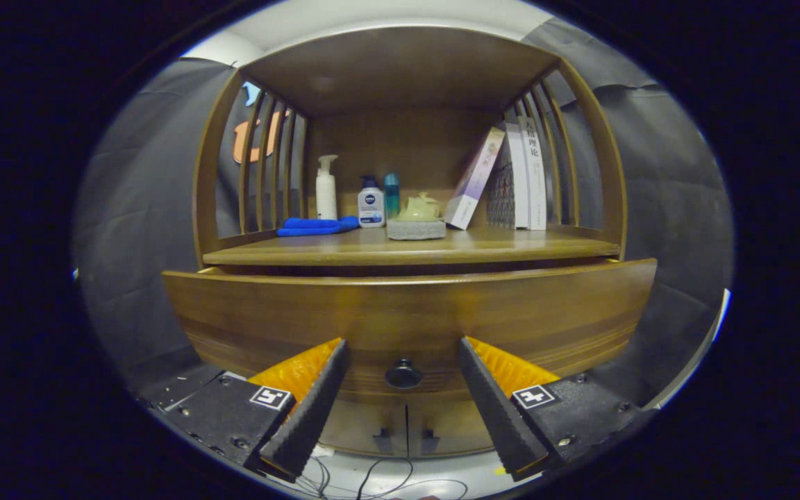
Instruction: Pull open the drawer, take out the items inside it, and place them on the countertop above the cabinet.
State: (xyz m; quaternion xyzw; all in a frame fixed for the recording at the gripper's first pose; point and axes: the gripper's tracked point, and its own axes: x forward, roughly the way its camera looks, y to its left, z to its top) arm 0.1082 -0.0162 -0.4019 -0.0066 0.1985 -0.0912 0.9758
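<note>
A wooden cabinet (pixel 407 208) is seen head-on, with slatted sides and an open shelf under a flat top board. Below the shelf, the drawer (pixel 407 312) is seen slightly pulled out: a dark gap is visible between its upper edge and the countertop (pixel 511 244) above it. Its inside is not shown, so the contents cannot be told. Two lower doors (pixel 407 427) are seen shut beneath the drawer.

On the countertop, upright books (pixel 526 173) are ranged at the right, with one leaning book (pixel 473 179) tilted against them. A blue cloth (pixel 317 226) is laid flat at the left. A white pump bottle (pixel 326 187) is stood behind the cloth. A small white bottle (pixel 371 203) and a teal bottle (pixel 392 194) are placed beside it. A pale teapot (pixel 419 207) is set on a grey pad (pixel 416 229) near the middle.

The gripper (pixel 403 347) is held wide open in front of the drawer face. The black knob (pixel 403 373) is found between the two fingers (pixel 317 403), touched by neither. Thin cables (pixel 372 479) are seen on the floor below.
</note>
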